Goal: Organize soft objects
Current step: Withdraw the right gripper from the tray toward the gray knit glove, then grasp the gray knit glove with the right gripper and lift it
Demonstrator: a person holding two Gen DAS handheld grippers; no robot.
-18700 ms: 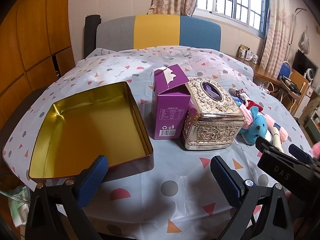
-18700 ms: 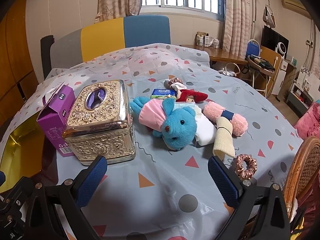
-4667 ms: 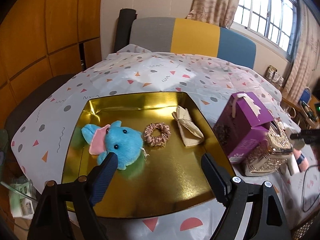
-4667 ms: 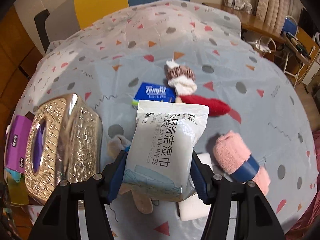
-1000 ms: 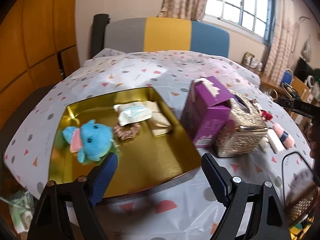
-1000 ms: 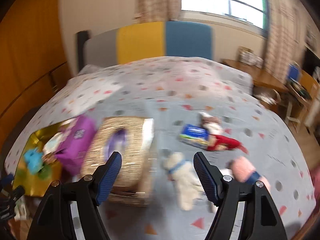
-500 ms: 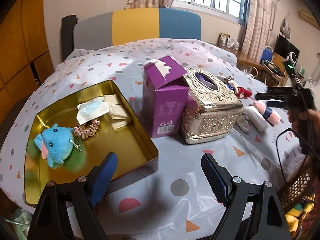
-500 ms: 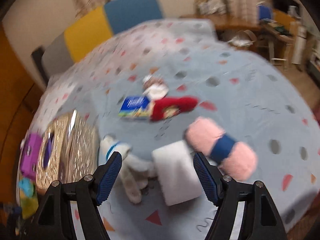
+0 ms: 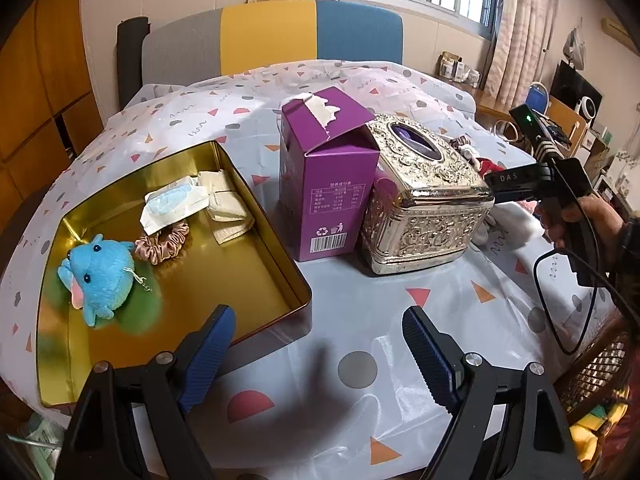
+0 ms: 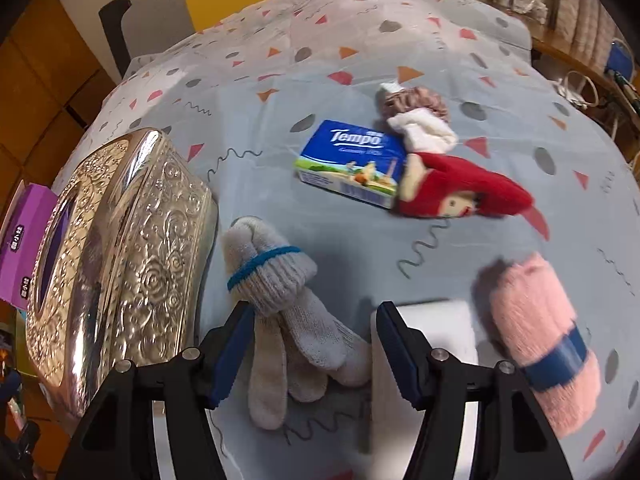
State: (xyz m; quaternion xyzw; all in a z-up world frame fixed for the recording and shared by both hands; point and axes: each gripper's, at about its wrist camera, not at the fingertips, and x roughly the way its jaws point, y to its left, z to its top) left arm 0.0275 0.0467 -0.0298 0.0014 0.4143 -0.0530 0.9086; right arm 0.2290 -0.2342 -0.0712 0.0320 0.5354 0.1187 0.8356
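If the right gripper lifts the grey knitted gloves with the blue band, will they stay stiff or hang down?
The grey knitted gloves look soft, so the fingers would probably droop. The blue band likely keeps the pair together. The right gripper, closing around them, should compress the knit easily.

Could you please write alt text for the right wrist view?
The right tool, jaws closing, hangs over a grey knitted glove without gripping it. Around it on the patterned tablecloth lie an ornate metal box, tissue pack, red doll and pink towel roll.
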